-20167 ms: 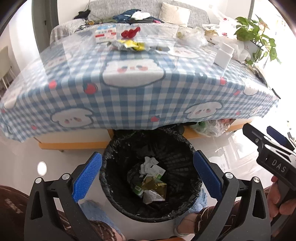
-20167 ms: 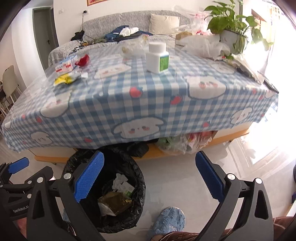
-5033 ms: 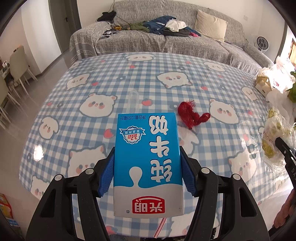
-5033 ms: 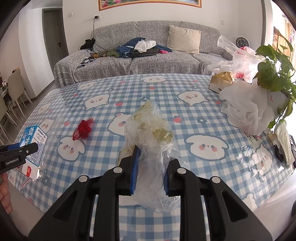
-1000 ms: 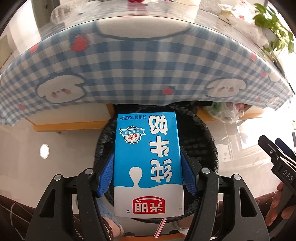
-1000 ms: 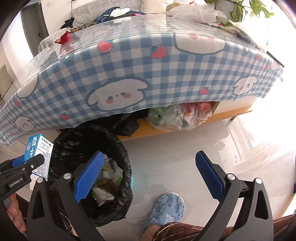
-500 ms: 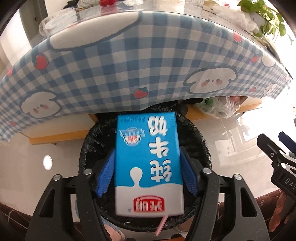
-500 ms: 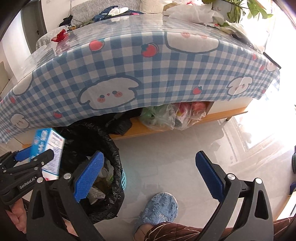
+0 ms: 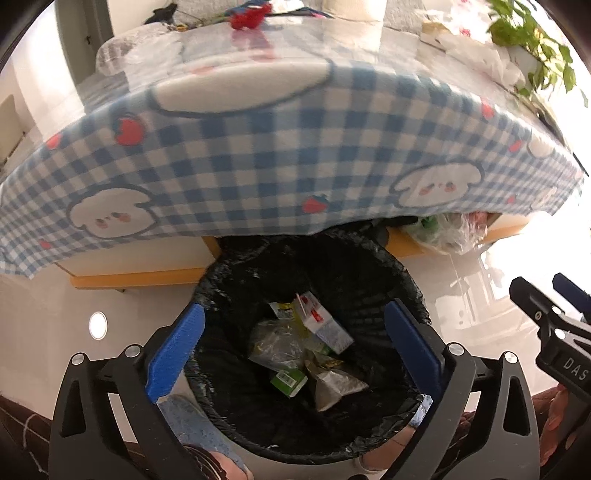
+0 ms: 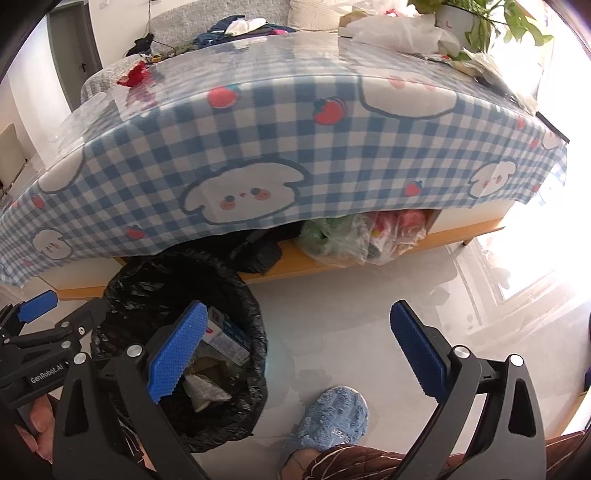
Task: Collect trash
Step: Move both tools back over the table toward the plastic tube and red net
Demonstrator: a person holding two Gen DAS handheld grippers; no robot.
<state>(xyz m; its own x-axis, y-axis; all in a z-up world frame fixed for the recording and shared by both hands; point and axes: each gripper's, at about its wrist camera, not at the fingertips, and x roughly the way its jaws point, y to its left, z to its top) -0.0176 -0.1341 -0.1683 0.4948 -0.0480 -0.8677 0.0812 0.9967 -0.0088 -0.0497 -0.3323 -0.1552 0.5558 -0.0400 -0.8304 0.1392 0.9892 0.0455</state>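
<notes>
My left gripper (image 9: 293,308) hangs over the black-lined trash bin (image 9: 369,266), its jaws opening with nothing between them. The blue-and-white milk carton (image 9: 325,328) lies inside the bin on a clear plastic bag (image 9: 277,343) and other wrappers. In the right wrist view, the carton (image 10: 225,336) shows in the bin (image 10: 166,273), with the left gripper (image 10: 64,306) at its left rim. My right gripper (image 10: 297,310) is open and empty over the floor, right of the bin. A red net scrap (image 10: 135,75) lies on the table's far side.
The blue checked tablecloth (image 10: 295,147) overhangs the bin's far rim. Plastic bags (image 10: 354,236) sit on the shelf under the table. A foot in a blue slipper (image 10: 328,421) stands right of the bin. White bags and a plant (image 10: 480,22) occupy the table's far right.
The left jaws spread wide and the milk carton dropped out of them into the bin. The right gripper stayed open and kept its place.
</notes>
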